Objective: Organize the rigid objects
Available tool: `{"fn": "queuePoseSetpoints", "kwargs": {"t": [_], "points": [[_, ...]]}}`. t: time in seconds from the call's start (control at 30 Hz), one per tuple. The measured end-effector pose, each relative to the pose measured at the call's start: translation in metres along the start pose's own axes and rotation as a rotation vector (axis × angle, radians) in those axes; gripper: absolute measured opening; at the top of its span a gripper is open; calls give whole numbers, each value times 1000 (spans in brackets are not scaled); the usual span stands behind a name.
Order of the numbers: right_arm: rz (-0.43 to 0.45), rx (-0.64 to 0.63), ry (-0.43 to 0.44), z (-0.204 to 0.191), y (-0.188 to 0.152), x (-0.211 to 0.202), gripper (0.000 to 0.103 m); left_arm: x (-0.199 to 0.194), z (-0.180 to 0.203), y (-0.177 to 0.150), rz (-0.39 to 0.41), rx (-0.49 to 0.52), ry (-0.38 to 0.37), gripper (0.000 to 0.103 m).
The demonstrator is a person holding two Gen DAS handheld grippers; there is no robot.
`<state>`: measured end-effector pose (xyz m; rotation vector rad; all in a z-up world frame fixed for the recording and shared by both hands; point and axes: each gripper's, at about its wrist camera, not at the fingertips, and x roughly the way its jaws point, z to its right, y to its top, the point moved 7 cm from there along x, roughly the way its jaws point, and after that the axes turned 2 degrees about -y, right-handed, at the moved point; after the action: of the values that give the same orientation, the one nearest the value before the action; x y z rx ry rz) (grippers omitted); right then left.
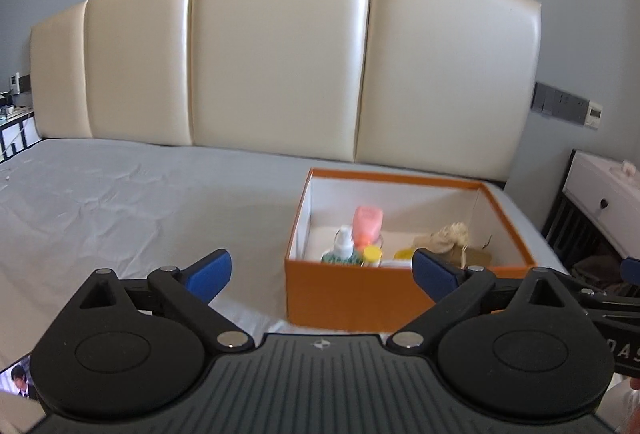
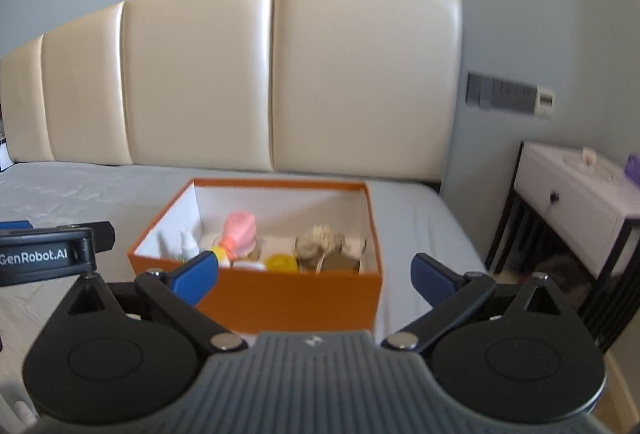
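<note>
**Box looks packed, both grippers free**

Box first, from your left wrist view: the orange box sits on the bed, near the headboard. Inside the box you have a pink bottle, a small white spray bottle, a yellow-capped item and a tan bundle. Your left gripper hangs in front of the box, jaws spread and holding nothing.

From your right wrist view, the same box lies straight ahead, with the pink bottle and tan bundle inside it. Your right gripper is also spread wide and empty.

No loose items show on the sheet around the box, so the sorting looks nearly or fully done.
</note>
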<state>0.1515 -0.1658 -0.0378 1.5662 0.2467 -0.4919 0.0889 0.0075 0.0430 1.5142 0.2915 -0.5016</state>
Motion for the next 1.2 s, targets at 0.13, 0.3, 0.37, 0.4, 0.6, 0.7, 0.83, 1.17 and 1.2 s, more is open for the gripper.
{"fn": "queuePoseSetpoints", "kwargs": {"t": [0.13,0.3,0.37,0.4,0.6,0.7,0.83,1.17,1.2], "points": [[-37,26,13,-3,-21,4,101,5,3,-17,-39,33,2,103],[-59,15,-4,-2,-32,8,101,12,6,-28,-59,78,26,103],[-66,7,-6,-2,-33,12,101,15,6,-32,-73,84,27,103],[-69,6,-7,-1,-35,12,101,17,6,-33,-81,86,25,103],[-100,4,-9,0,-44,22,101,24,8,-39,-107,94,27,103],[-108,5,-11,1,-47,25,101,26,7,-40,-114,91,27,103],[-110,2,-10,0,-47,26,101,26,7,-41,-121,87,29,103],[-112,-18,-3,-5,-47,23,101,27,2,-41,-126,78,35,103],[-111,-19,-3,-5,-46,23,101,27,1,-41,-125,77,34,103]]}}
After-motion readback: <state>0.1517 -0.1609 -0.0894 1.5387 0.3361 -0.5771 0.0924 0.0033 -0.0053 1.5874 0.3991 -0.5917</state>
